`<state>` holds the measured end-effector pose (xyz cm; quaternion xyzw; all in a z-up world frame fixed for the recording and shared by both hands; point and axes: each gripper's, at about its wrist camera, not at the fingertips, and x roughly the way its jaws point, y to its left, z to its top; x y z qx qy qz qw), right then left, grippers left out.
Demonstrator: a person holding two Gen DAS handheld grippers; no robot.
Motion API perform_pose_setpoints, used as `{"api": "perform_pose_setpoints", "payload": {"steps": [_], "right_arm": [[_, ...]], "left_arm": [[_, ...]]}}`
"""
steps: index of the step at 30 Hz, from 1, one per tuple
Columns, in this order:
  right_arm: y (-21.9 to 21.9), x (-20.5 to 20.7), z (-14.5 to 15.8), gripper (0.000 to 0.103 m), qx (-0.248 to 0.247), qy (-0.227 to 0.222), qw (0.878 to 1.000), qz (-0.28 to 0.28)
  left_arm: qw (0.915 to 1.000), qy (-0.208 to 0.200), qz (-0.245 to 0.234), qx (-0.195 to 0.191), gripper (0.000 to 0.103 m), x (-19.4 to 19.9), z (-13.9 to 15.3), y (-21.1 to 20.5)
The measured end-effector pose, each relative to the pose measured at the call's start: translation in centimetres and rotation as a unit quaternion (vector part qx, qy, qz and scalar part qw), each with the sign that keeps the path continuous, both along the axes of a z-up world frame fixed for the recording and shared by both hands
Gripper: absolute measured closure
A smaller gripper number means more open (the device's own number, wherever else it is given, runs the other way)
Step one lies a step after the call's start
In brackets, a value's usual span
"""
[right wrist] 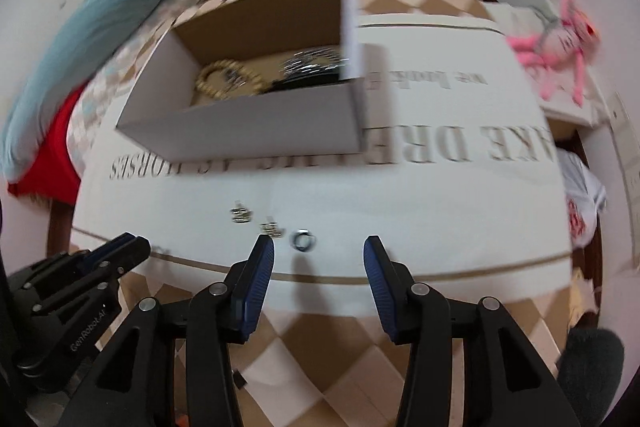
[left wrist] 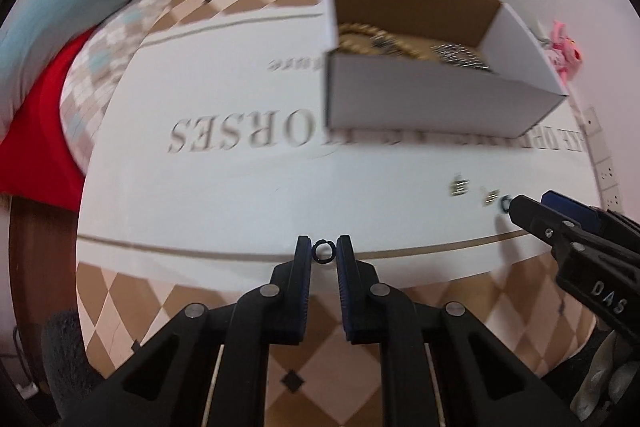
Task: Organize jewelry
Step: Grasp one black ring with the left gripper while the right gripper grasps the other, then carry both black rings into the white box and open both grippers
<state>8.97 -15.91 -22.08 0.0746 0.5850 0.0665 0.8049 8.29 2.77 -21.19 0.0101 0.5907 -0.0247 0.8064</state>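
- The left gripper (left wrist: 323,251), jaws nearly closed, is pinching a small dark ring (left wrist: 322,251) for carrying toward the box (left wrist: 420,103) at one o'clock.
- The right gripper (right wrist: 319,255), jaws wide and empty, is lining up on another ring (right wrist: 303,240) lying on the surface (right wrist: 440,219).

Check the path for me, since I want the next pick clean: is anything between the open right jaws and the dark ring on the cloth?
Nothing visible lies between the right gripper and the ring. A small clip sits just left of the ring, near the left jaw's tip, so it could get nudged.
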Motion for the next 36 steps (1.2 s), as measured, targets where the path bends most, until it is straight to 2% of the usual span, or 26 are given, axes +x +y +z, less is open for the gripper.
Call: {"api": "perform_pose_setpoints", "payload": {"steps": [2, 3, 4, 6, 7, 11, 14, 20, 24, 26, 30, 34, 35, 36], "right_arm": [[1.5, 0.2, -0.5, 0.056, -0.025, -0.002, 0.999, 0.022], [2.1, 0.2, -0.8, 0.060, -0.039, -0.001, 0.999, 0.030], [2.5, 0.4, -1.4, 0.066, -0.053, 0.005, 0.998, 0.036], [3.2, 0.2, -1.5, 0.085, -0.079, -0.009, 0.996, 0.046], [3.4, 0.2, -1.6, 0.091, -0.087, -0.013, 0.995, 0.049], [3.3, 0.0, -1.7, 0.091, -0.085, -0.014, 0.995, 0.050], [1.9, -0.4, -0.6, 0.091, -0.053, -0.013, 0.998, 0.023], [-1.0, 0.3, 6.1, 0.091, 0.031, -0.056, 0.998, -0.021], [-2.0, 4.5, 9.4, 0.091, 0.063, -0.073, 0.995, -0.016], [-2.1, 7.4, 9.7, 0.091, 0.065, -0.069, 0.995, -0.009], [-2.2, 12.6, 8.1, 0.091, 0.058, -0.031, 0.998, 0.001], [-2.1, 15.5, 6.7, 0.090, 0.042, 0.002, 0.999, 0.011], [-2.1, 15.9, 6.5, 0.086, 0.042, 0.008, 0.999, 0.014], [-2.2, 16.2, 6.3, 0.073, 0.042, 0.011, 0.999, 0.015]], "left_arm": [[1.0000, 0.004, 0.008, -0.001, 0.093, -0.1, -0.4, 0.4], [0.9999, 0.005, 0.011, -0.002, 0.093, -0.2, -0.5, 0.6], [0.9999, 0.006, 0.012, -0.003, 0.093, -0.2, -0.6, 0.7], [0.9999, 0.005, 0.013, -0.004, 0.093, -0.2, -0.5, 0.6], [0.9999, 0.004, 0.012, -0.005, 0.093, -0.2, -0.5, 0.6], [0.9999, -0.001, 0.006, -0.011, 0.093, -0.1, -0.1, 0.3], [0.9997, -0.006, 0.002, -0.022, 0.093, -0.2, 1.1, -0.1], [0.9958, -0.039, -0.015, -0.081, 0.093, 2.6, 7.2, -1.7], [0.9932, -0.063, -0.033, -0.092, 0.093, 7.0, 10.7, -3.2], [0.9935, -0.065, -0.040, -0.084, 0.093, 9.8, 11.3, -3.8], [0.9952, -0.030, -0.039, -0.084, 0.092, 14.4, 10.4, -3.9], [0.9976, -0.008, -0.026, -0.063, 0.091, 16.1, 9.2, -3.7], [0.9979, -0.005, -0.022, -0.061, 0.090, 16.5, 9.0, -3.5], [0.9983, -0.007, -0.018, -0.054, 0.081, 16.7, 9.0, -3.4]]}}
